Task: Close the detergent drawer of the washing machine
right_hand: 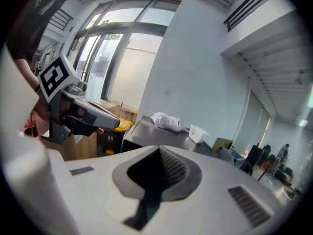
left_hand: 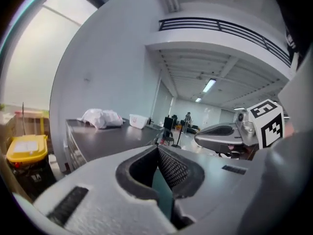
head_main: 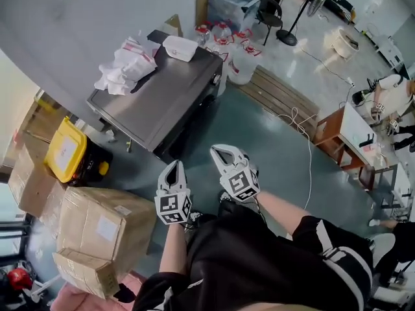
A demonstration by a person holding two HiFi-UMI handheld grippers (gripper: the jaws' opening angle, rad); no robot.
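The grey washing machine (head_main: pixel 155 99) stands against the wall, seen from above; its front falls away steeply and I cannot make out the detergent drawer. My left gripper (head_main: pixel 174 167) and right gripper (head_main: pixel 224 151) are raised side by side close to my body, well short of the machine, both shut with nothing between the jaws. In the left gripper view the shut left gripper (left_hand: pixel 157 148) points level toward the machine (left_hand: pixel 107 136), with the right gripper (left_hand: pixel 200 138) beside it. The right gripper view shows the shut right gripper (right_hand: pixel 159 151), the machine (right_hand: pixel 151 129) ahead and the left gripper (right_hand: pixel 115 124) at left.
Crumpled white bags (head_main: pixel 123 63) and a white box (head_main: pixel 180 47) lie on the machine's top. A yellow-lidded bin (head_main: pixel 65 151) and cardboard boxes (head_main: pixel 97 232) stand to the left. Water bottles (head_main: pixel 224 34), a floor cable (head_main: pixel 301 131) and a wooden desk (head_main: pixel 337 131) are to the right.
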